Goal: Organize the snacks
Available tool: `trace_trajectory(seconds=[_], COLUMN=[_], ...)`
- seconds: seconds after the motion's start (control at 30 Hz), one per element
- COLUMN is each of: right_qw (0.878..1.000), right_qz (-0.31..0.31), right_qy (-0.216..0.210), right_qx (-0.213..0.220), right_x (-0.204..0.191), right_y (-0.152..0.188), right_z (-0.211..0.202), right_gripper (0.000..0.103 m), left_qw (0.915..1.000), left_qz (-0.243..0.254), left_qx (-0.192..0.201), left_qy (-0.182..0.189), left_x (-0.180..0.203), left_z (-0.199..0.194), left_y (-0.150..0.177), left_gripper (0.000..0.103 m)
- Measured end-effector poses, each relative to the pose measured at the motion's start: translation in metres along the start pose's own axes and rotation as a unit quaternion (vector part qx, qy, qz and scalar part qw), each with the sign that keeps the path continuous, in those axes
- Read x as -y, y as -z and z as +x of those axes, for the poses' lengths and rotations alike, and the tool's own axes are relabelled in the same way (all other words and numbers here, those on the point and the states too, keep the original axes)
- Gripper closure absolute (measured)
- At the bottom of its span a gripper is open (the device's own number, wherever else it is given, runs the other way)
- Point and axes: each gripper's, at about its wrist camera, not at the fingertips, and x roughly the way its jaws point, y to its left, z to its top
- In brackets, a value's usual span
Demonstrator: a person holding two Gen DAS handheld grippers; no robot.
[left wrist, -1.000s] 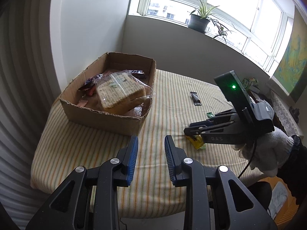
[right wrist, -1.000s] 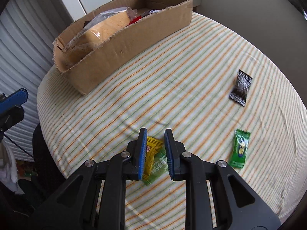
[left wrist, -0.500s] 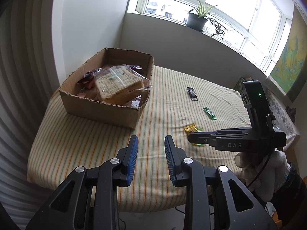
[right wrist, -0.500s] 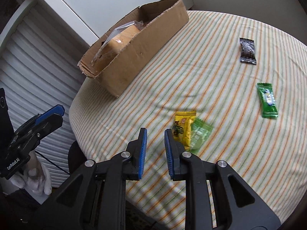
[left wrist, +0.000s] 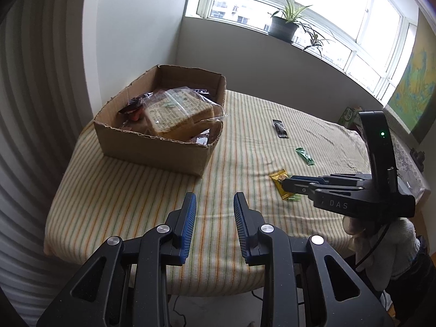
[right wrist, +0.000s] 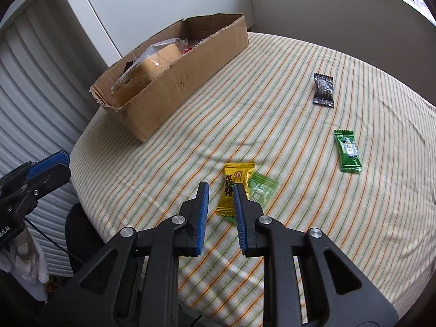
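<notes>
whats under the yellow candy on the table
A light green candy lies partly under the yellow candy, its right side sticking out on the striped cloth. How far it reaches beneath is hidden, and the right gripper covers the yellow candy's near edge.
</notes>
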Motion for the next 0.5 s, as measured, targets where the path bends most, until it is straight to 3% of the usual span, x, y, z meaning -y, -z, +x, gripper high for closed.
trace_trajectory(seconds=[0.17, 0.27, 0.37, 0.5], right_qw=[0.999, 0.998, 0.999, 0.999], right_qz=[-0.003, -0.021, 0.005, 0.019], right_qy=[-0.05, -0.05, -0.051, -0.024], right_qx=[-0.01, -0.012, 0.01, 0.029], right_x=[-0.009, -0.018, -0.008, 0.004], right_y=[0.0, 0.002, 0.003, 0.007], right_z=[0.006, 0.007, -0.004, -0.013], right_gripper=[0.083, 0.083, 0.083, 0.083], left_qw=[0.9999, 0.9999, 1.0, 1.0], left_qz=[0.014, 0.014, 0.008, 0.007], left_qx=[-0.002, -0.002, -0.003, -0.005], left_qy=[0.002, 0.0, -0.001, 0.0], left_x=[0.009, 0.007, 0.004, 0.002], left_z=[0.0, -0.001, 0.001, 0.003], left_y=[0.001, 0.001, 0.001, 0.002], left_gripper=[0.076, 0.076, 0.076, 0.076])
